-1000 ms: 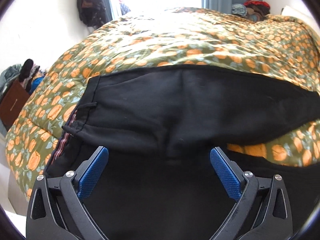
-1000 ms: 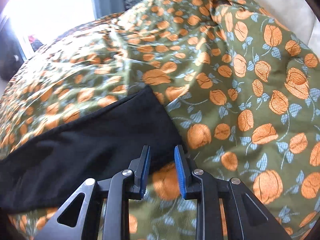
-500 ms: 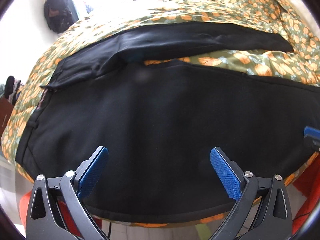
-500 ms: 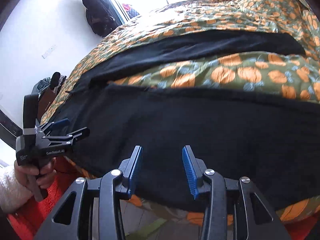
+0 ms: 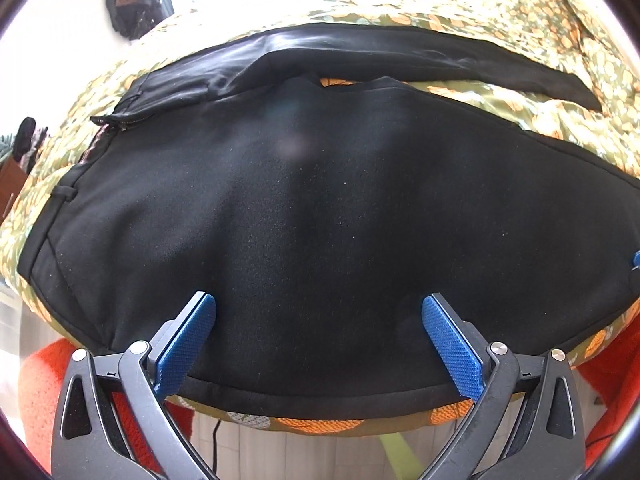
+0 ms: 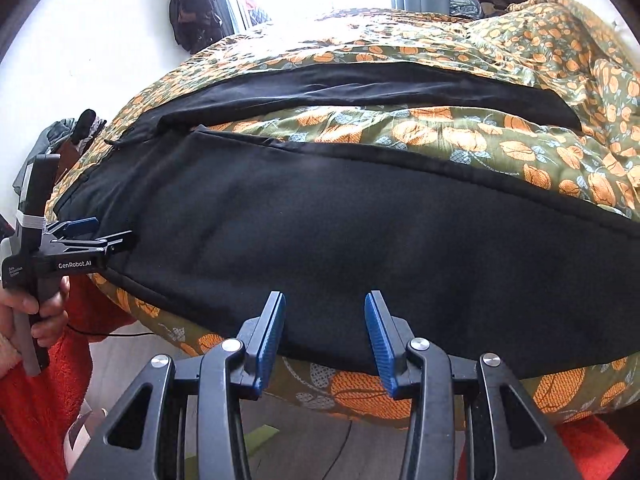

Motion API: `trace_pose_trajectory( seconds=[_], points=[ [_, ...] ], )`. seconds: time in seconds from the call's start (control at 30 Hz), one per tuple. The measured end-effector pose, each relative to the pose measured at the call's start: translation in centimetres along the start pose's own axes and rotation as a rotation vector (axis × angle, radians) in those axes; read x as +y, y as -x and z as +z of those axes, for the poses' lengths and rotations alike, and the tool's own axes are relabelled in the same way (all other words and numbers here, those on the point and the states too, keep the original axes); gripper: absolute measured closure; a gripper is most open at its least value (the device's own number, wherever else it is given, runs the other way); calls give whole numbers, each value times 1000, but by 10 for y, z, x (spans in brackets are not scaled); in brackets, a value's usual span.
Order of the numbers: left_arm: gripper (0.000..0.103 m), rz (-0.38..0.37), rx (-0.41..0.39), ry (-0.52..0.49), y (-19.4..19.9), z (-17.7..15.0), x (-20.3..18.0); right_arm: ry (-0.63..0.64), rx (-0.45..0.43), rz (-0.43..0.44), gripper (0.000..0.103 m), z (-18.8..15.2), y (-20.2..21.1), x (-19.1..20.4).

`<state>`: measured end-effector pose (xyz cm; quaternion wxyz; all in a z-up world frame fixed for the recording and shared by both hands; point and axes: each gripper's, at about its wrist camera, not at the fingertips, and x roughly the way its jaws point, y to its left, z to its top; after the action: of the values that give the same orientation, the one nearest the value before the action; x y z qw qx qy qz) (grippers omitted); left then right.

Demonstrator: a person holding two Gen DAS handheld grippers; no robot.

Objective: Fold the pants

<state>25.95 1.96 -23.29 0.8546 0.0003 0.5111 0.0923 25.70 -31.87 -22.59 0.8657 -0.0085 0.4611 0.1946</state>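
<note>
Your pants [image 5: 320, 208] lie spread flat ahead of both tongs, legs apart on the quilt [image 6: 460, 136]. A second ago you were in close; now you've backed off to the near hem. Left tongs [image 5: 319, 322] gape wide and empty, right tongs [image 6: 325, 322] half open, empty. A jacket [image 6: 192, 4] hangs well beyond; nothing blocks you.

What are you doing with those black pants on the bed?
A person is folding them with a hand-held gripper in each hand. The pants lie flat on the flowery quilt, legs spread apart, not folded yet. The left hand-held gripper and the right hand-held gripper both hang open at the near edge, gripping nothing.
</note>
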Motion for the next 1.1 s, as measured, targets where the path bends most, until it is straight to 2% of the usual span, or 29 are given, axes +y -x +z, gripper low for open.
trace_pose_trajectory(
  seconds=[0.3, 0.6, 0.73, 0.87, 1.1],
  points=[
    [0, 23, 5, 10, -3, -2, 0, -158, -33, -24, 61, -2, 11, -45],
    [0, 23, 8, 12, -6, -2, 3, -243, -75, -88, 61, 1, 27, -79],
    [0, 22, 5, 12, -5, -5, 4, -372, -103, -161, 61, -5, 38, -113],
    [0, 23, 5, 13, -5, -5, 3, -497, -112, -188, 61, -16, 44, -139],
    [0, 27, 2, 13, -4, -6, 2, -413, -103, -210, 60, -9, 37, -129]
  ],
)
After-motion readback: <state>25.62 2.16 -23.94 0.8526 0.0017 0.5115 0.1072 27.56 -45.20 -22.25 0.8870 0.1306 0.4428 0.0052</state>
